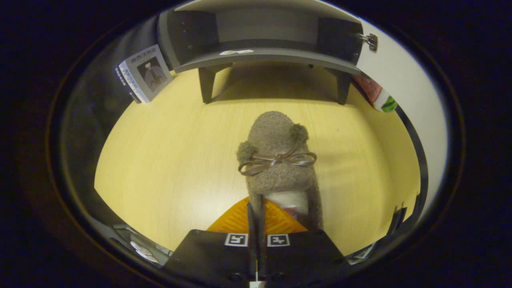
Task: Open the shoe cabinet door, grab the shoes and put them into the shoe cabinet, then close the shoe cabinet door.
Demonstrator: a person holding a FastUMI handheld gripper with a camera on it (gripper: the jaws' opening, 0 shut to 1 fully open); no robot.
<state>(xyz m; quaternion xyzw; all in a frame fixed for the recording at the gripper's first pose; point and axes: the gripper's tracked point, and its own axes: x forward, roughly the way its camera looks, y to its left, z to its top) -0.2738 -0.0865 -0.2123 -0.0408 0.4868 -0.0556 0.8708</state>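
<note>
My gripper [256, 218] has its fingers pinched nearly together on the left edge of the slipper [276, 160] collar, so I've got the slipper clamped. It's a grey fuzzy one with two pompoms and a satin bow, toe pointing ahead toward the shoe cabinet [260, 44]. Slipper sits over the pale wood floor [160, 168], just ahead of my fingers. Cabinet is well beyond it, door [396, 80] swung open to the right, inside shelf showing.
</note>
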